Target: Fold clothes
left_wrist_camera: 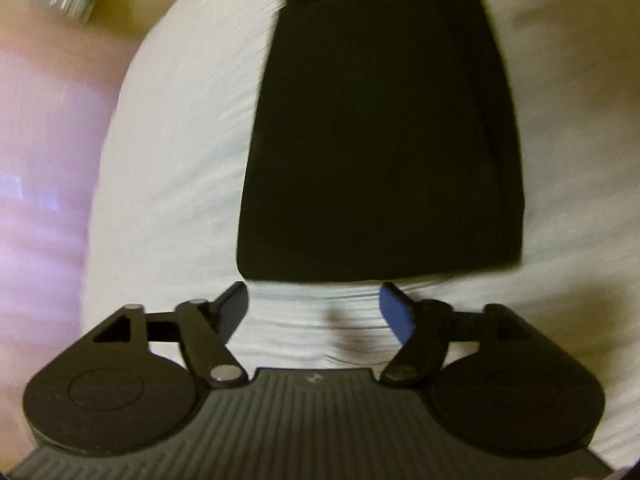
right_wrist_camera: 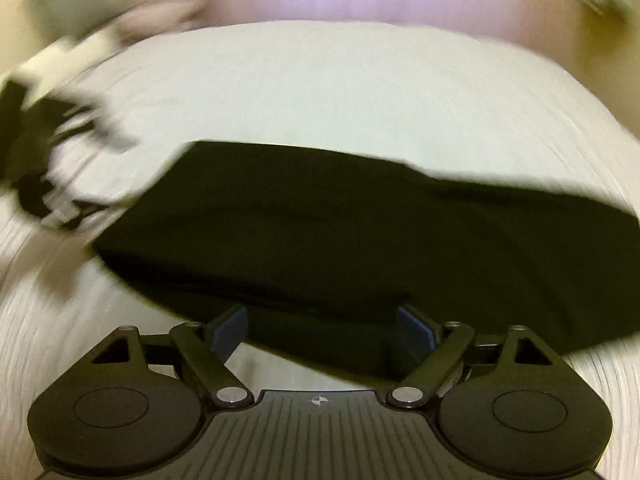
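White bed [left_wrist_camera: 168, 184] fills most of both views, and a pink blurred area lies beyond it. Black cloth [left_wrist_camera: 380, 152] lies flat on the sheet, folded into a long strip. Left tongs [left_wrist_camera: 314, 308] are released, just short of its near edge. Right tongs [right_wrist_camera: 320, 332] are also released, with the cloth [right_wrist_camera: 360, 232] between the fingers, not gripped.

White bed sheet [left_wrist_camera: 172, 168], finely ribbed and lightly wrinkled, fills most of both views. Beyond its edge lies a pale pink, blurred floor or wall zone [left_wrist_camera: 44, 152] — at 9 o'clock in the left view, 12 o'clock in the right. Beige wall [right_wrist_camera: 600, 52] — warm, dim indoor lighting.
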The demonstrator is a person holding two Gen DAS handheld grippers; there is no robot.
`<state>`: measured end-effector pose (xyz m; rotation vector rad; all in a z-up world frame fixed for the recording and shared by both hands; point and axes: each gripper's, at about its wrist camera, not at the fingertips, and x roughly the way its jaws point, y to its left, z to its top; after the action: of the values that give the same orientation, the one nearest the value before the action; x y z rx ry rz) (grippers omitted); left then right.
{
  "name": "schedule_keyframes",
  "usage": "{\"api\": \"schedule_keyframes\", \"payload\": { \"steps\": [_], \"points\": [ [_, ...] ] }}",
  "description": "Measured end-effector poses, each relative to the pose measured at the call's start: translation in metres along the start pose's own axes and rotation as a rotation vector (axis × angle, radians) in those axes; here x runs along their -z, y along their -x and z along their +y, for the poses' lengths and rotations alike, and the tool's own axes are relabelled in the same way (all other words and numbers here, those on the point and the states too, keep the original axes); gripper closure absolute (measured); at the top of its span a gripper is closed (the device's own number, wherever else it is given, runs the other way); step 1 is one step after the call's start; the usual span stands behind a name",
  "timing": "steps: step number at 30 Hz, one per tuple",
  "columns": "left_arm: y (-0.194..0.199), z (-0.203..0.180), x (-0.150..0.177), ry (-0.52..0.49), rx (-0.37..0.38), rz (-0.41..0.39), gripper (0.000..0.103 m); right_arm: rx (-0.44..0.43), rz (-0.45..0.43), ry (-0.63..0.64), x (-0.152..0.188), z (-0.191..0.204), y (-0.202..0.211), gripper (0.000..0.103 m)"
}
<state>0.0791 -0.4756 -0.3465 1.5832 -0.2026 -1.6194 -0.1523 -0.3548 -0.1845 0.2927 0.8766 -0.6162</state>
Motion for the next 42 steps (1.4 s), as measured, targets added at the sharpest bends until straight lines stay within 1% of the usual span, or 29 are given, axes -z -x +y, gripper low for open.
{"api": "schedule_keyframes", "payload": {
  "steps": [2,6,7,9,10,12,13,14,15,16,17,18,19,21,22,23,24,25,27,31,34,35,36,37,38,39,40,41,42],
  "points": [
    [-0.007,-0.006,0.007,-0.106,-0.017,-0.038,0.03,-0.051,-0.008,0.161,-0.009,0.035,-0.012,0.019],
    [-0.027,-0.015,0.018,-0.263,-0.02,-0.12,0.03,-0.082,-0.045,0.474,-0.007,0.094,-0.044,0.019],
    [-0.031,-0.016,0.02,-0.299,-0.022,-0.14,0.03,-0.072,-0.053,0.542,-0.004,0.107,-0.048,0.019],
    [-0.043,-0.018,0.022,-0.365,-0.03,-0.18,0.034,-0.054,-0.056,0.666,0.006,0.128,-0.06,0.019],
    [-0.049,-0.017,0.023,-0.387,-0.036,-0.198,0.035,-0.044,-0.055,0.71,0.01,0.134,-0.068,0.019],
    [-0.06,-0.013,0.022,-0.409,-0.035,-0.219,0.036,-0.009,-0.035,0.76,0.017,0.142,-0.085,0.019],
    [-0.064,-0.01,0.021,-0.414,-0.022,-0.226,0.044,0.008,-0.025,0.785,0.02,0.146,-0.093,0.019],
    [-0.067,-0.008,0.019,-0.412,-0.009,-0.224,0.059,0.018,-0.017,0.774,0.021,0.144,-0.098,0.019],
    [-0.069,-0.007,0.019,-0.408,-0.008,-0.216,0.067,0.029,-0.009,0.763,0.021,0.142,-0.102,0.019],
    [-0.071,-0.005,0.019,-0.405,-0.009,-0.208,0.081,0.036,-0.017,0.758,0.022,0.141,-0.104,0.019],
    [-0.07,-0.003,0.018,-0.376,-0.012,-0.193,0.092,0.046,-0.036,0.773,0.022,0.142,-0.105,0.019],
    [-0.068,-0.001,0.017,-0.344,-0.016,-0.179,0.095,0.056,-0.054,0.788,0.023,0.143,-0.105,0.022],
    [-0.065,0.001,0.017,-0.311,-0.025,-0.166,0.097,0.05,-0.063,0.792,0.021,0.143,-0.106,0.038],
    [-0.059,0.006,0.018,-0.246,-0.045,-0.14,0.098,0.038,-0.081,0.8,0.017,0.143,-0.107,0.05],
    [-0.056,0.008,0.019,-0.222,-0.051,-0.127,0.098,0.031,-0.089,0.787,0.013,0.142,-0.107,0.062],
    [-0.053,0.009,0.02,-0.206,-0.054,-0.116,0.098,0.022,-0.083,0.771,0.01,0.141,-0.108,0.069],
    [-0.05,0.01,0.022,-0.191,-0.056,-0.104,0.098,0.013,-0.076,0.756,0.007,0.14,-0.109,0.086],
    [-0.046,0.011,0.023,-0.175,-0.057,-0.092,0.099,-0.002,-0.064,0.737,0.004,0.14,-0.108,0.089],
    [-0.036,0.016,0.031,-0.126,-0.072,-0.053,0.103,-0.015,-0.059,0.714,0.001,0.139,-0.098,0.091],
    [-0.008,0.028,0.058,0.013,-0.107,0.043,0.103,-0.04,-0.047,0.667,-0.005,0.138,-0.078,0.093],
    [0.016,0.026,0.074,0.018,-0.096,0.073,0.103,-0.023,-0.03,0.644,-0.002,0.143,-0.078,0.093],
    [0.02,0.023,0.076,-0.011,-0.093,0.065,0.103,-0.018,-0.024,0.636,-0.001,0.144,-0.079,0.093],
    [0.024,0.015,0.077,-0.054,-0.091,0.041,0.099,-0.012,-0.018,0.628,0.0,0.145,-0.079,0.092],
    [0.027,0.008,0.078,-0.099,-0.088,0.016,0.093,-0.007,-0.012,0.62,0.001,0.147,-0.079,0.092],
    [0.025,0.007,0.081,-0.135,-0.082,-0.006,0.084,-0.001,-0.006,0.612,0.002,0.148,-0.079,0.092],
    [0.022,0.006,0.086,-0.17,-0.076,-0.027,0.078,0.005,0.0,0.604,0.003,0.15,-0.08,0.092],
    [0.016,0.001,0.081,-0.198,-0.075,-0.05,0.069,0.01,0.006,0.596,0.004,0.151,-0.08,0.09],
    [0.01,-0.004,0.076,-0.226,-0.074,-0.072,0.067,0.021,0.009,0.596,0.003,0.153,-0.078,0.089],
    [0.004,-0.009,0.071,-0.253,-0.073,-0.095,0.067,0.025,0.006,0.601,0.005,0.155,-0.079,0.081]
  ]
}}
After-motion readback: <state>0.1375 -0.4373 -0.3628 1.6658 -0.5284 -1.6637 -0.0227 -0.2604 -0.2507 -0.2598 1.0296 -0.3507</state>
